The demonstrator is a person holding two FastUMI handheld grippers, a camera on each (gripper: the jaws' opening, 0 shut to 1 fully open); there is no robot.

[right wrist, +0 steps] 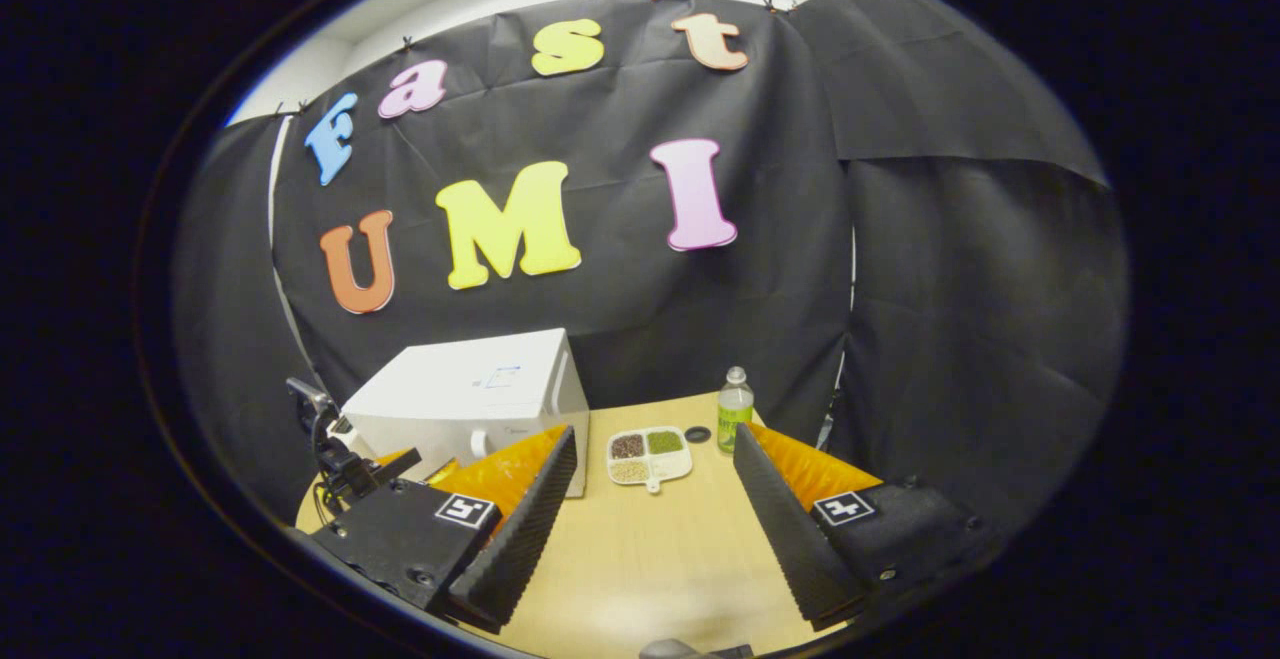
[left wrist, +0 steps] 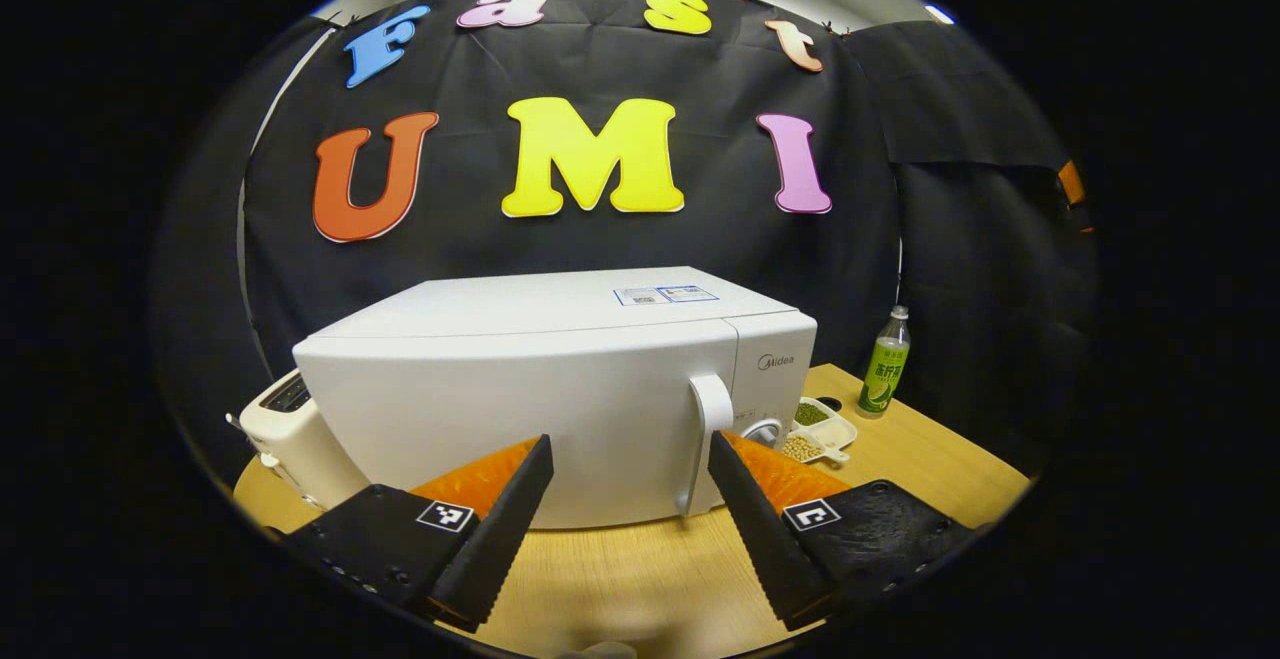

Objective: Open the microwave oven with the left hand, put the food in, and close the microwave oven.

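Closed microwave (left wrist: 560,389) near table edge (left wrist: 640,579), left gripper (left wrist: 630,459) (fingers spread) facing handle (left wrist: 708,439)

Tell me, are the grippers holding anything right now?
No, nothing is held. The left gripper is open before the microwave, and the right gripper is open above the table.

white microwave oven (left wrist: 520,409) shut, food tray (right wrist: 650,455) beside it

You can read one brand, "Midea", on the microwave oven (left wrist: 560,389), at its control panel's twelve o'clock. The stickers on its top and the green bottle's (left wrist: 885,364) label print are too small to read.
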